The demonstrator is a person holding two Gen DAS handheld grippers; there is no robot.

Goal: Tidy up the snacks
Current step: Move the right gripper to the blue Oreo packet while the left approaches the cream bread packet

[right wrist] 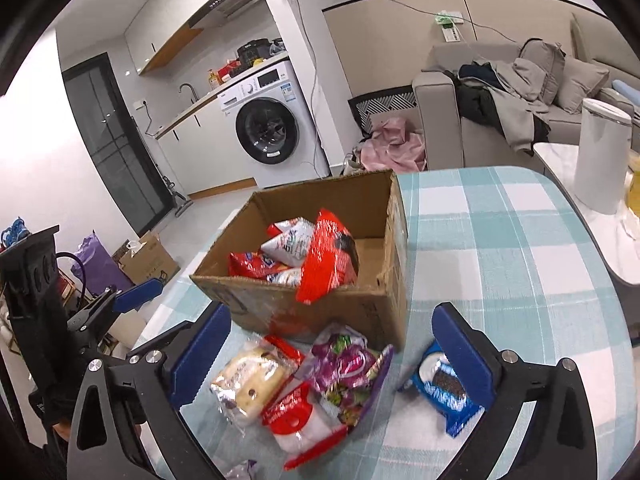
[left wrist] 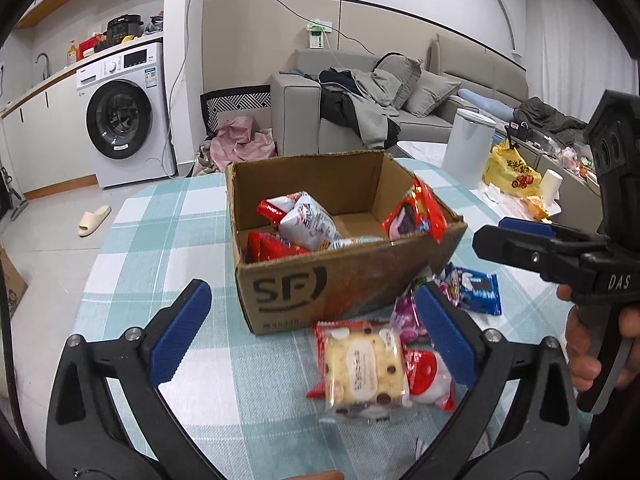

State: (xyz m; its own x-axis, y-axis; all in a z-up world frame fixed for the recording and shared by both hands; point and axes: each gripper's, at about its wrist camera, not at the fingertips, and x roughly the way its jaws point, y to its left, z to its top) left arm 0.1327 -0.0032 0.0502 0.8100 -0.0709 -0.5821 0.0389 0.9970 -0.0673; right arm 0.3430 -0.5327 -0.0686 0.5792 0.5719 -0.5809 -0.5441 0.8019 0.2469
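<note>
Cardboard box [left wrist: 296, 288]: we see red and white snack packets [left wrist: 308, 224] inside | tabletop [left wrist: 160, 248]: four packets outside | both hand-held grippers [left wrist: 316, 332] [right wrist: 332, 356]: jaws apart, empty.

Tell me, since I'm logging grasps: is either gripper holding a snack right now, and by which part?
Nothing is held. The left gripper and right gripper are both open, above the snack packets lying on the table in front of the cardboard box.

The open brown cardboard box [left wrist: 352, 240] [right wrist: 320, 264] on the teal-and-white checked tablecloth [left wrist: 168, 248] [right wrist: 500, 248] is being viewed closely, downward, from both wrists: leftward from its printed side, rightward from its near corner. The white washing machine [left wrist: 128, 116] [right wrist: 272, 124] is being shared.
</note>
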